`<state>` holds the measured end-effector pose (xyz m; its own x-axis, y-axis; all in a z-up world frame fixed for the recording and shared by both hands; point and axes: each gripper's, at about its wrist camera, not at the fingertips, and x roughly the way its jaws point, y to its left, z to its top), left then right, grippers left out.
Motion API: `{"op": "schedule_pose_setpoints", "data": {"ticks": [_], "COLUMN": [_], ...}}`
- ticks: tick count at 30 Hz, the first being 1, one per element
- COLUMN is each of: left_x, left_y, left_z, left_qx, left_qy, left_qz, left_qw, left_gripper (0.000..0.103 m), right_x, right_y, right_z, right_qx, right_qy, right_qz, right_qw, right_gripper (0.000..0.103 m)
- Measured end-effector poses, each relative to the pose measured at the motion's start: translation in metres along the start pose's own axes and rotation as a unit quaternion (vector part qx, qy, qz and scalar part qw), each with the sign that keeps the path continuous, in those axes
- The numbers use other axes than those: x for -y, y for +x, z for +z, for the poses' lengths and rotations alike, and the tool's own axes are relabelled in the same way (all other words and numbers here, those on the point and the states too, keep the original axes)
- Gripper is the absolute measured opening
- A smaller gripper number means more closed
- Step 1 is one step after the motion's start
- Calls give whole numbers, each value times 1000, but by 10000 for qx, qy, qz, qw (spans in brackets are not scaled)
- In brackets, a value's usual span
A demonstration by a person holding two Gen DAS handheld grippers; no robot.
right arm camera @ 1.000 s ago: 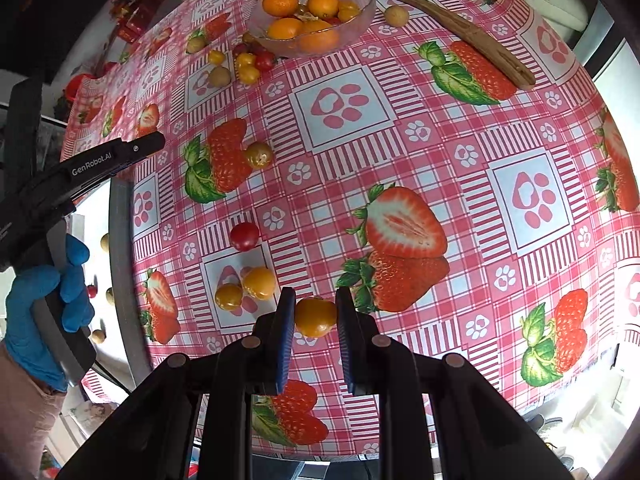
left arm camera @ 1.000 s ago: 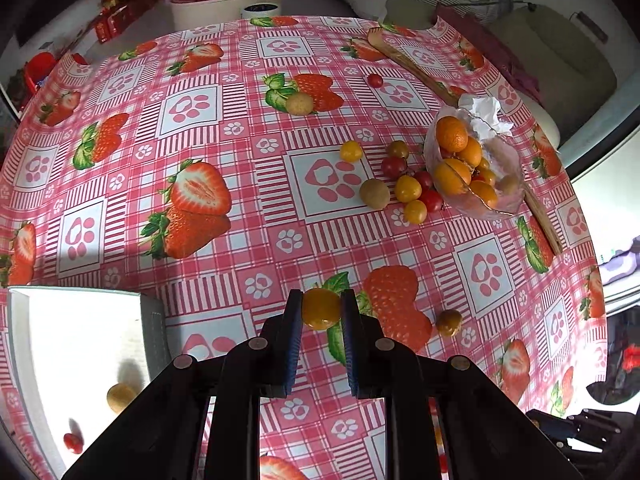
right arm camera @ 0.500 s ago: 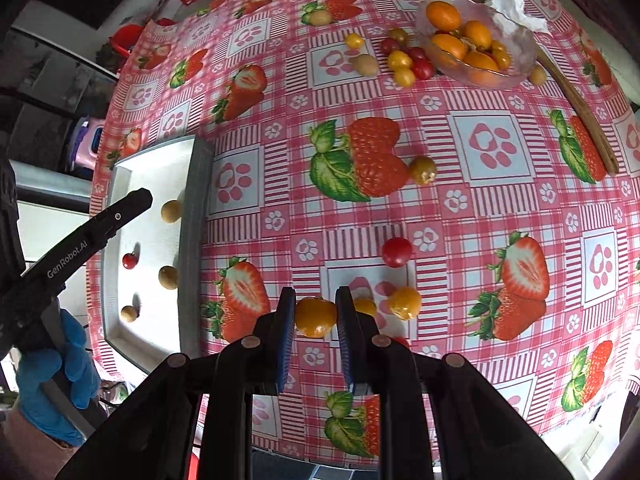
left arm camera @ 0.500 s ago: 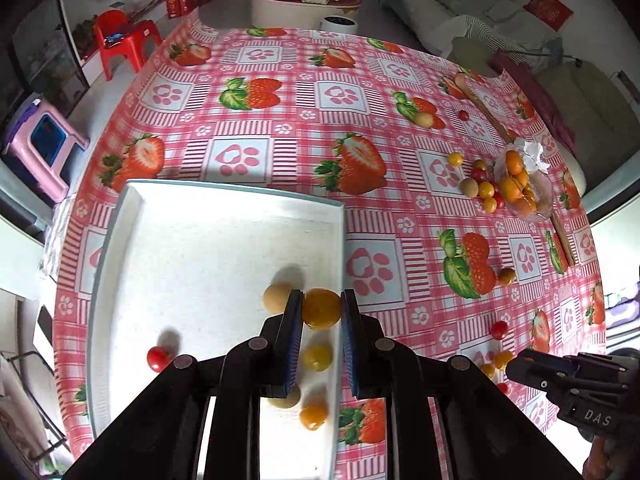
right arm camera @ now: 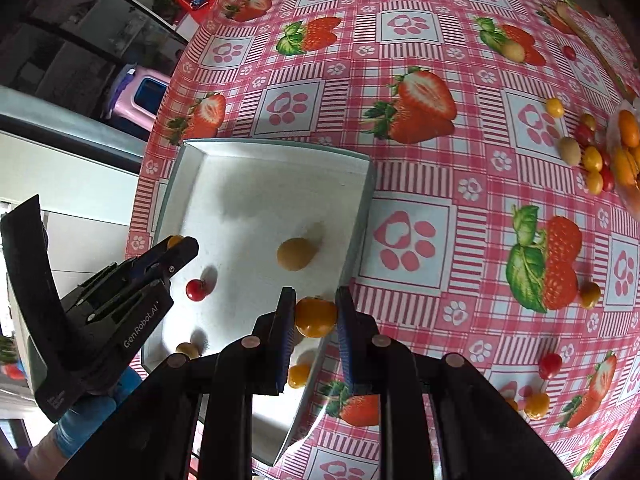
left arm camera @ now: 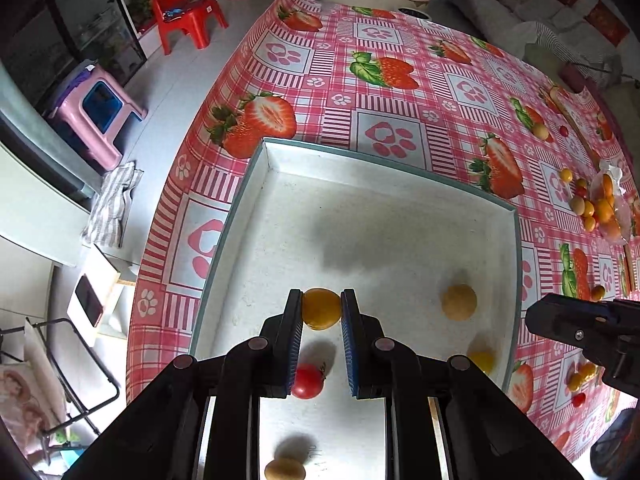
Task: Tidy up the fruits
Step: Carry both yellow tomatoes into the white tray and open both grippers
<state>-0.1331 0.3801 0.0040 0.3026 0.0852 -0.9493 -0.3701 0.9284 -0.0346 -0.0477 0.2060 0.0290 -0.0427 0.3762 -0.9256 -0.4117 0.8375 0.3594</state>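
Left tongs (left arm camera: 321, 307) clamped on a yellow-orange tomato (left arm camera: 321, 309), over white tray (left arm camera: 400, 184) floor, red tomato (left arm camera: 307, 381) just at 6 o'clock below. Right tongs (right arm camera: 315, 314) clamped on an orange tomato (right arm camera: 315, 317), right above the tray's right rim (right arm camera: 362, 216). Shift right tongs toward 10 o'clock, clear of rim, before release. Lower both near floor, open gently to stop rolling. Avoid tan fruit (right arm camera: 295, 254). More fruit heaped by bowl (right arm camera: 628, 152) at 2 o'clock on tabletop (right arm camera: 400, 40).

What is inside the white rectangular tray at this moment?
Inside the white rectangular tray lie a red cherry tomato, tan round fruits and small yellow tomatoes. The grippers' black arms cover its near end.
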Motion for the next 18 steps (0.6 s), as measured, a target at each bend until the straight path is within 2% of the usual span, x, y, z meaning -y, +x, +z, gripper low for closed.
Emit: {"op": "schedule_pose_setpoints", "data": {"ticks": [8, 13, 15, 17, 18], "left_x": [-3, -1, -1, -1, -1], "left_y": [19, 26, 27, 27, 28], "left_z": [0, -3, -4, -4, -3], "left_qx": [-151, -260, -275, -268, -277], "left_qy": [-51, 18, 39, 63, 65], "left_qz": [68, 82, 85, 105, 121], "left_qw": [9998, 9996, 9996, 9996, 9995], "left_gripper": [20, 20, 21, 23, 32], "right_x": [-9, -11, -12, -14, -14], "right_y": [44, 70, 71, 73, 73], "right_z": [47, 57, 58, 61, 62], "right_qx": [-156, -347, -259, -270, -295], "right_qy": [115, 82, 104, 67, 69], "right_qz": [-125, -271, -280, -308, -298], "right_qw": [9997, 9990, 9992, 9991, 9991], "right_gripper": [22, 22, 22, 23, 23]}}
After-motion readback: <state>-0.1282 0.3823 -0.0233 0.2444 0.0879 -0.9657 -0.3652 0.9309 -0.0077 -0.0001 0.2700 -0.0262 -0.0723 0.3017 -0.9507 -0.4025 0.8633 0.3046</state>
